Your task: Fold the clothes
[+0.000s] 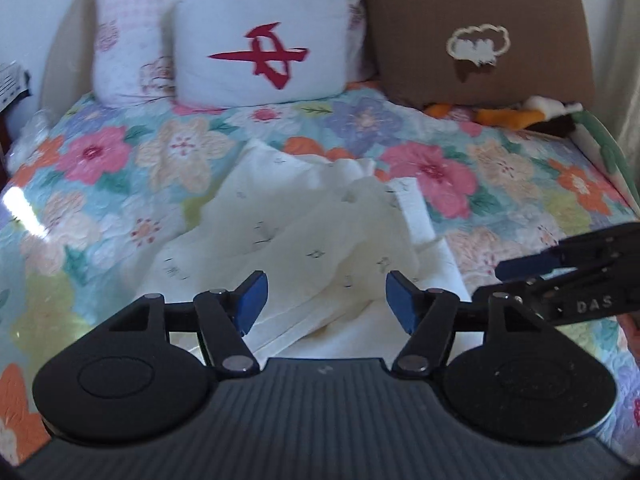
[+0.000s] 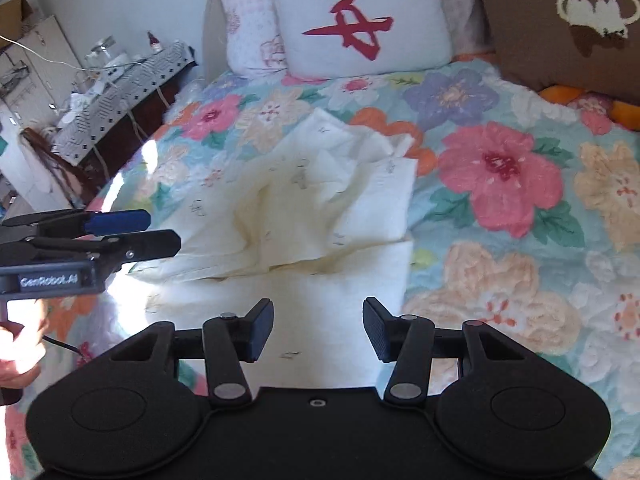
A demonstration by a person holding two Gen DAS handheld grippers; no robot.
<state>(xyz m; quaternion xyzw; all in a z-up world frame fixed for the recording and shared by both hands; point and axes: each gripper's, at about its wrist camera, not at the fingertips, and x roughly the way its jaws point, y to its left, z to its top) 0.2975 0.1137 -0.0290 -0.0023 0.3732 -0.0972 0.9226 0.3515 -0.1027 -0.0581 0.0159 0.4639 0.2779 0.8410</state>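
Note:
A cream-white garment (image 1: pixel 296 232) with small dark marks lies rumpled on the flowered bedspread (image 1: pixel 100 168), partly folded over itself. My left gripper (image 1: pixel 326 300) hovers open just above its near edge, nothing between the blue pads. From the right edge of the left wrist view comes my right gripper (image 1: pixel 532 276), seen side-on. In the right wrist view the garment (image 2: pixel 320 200) spreads ahead, a flat white panel nearest. My right gripper (image 2: pixel 318 330) stands open over that panel, holding nothing. At the left of that view my left gripper (image 2: pixel 156 230) enters, a hand (image 2: pixel 18 356) below it.
Pillows line the headboard: a white one with a red mark (image 1: pixel 260 52), a pink patterned one (image 1: pixel 124 48) and a brown one (image 1: pixel 480 36). Plush toys (image 1: pixel 516 116) lie at the right. A cluttered side table (image 2: pixel 120 80) stands left of the bed. Flowered bedspread (image 2: pixel 520 200) surrounds the garment.

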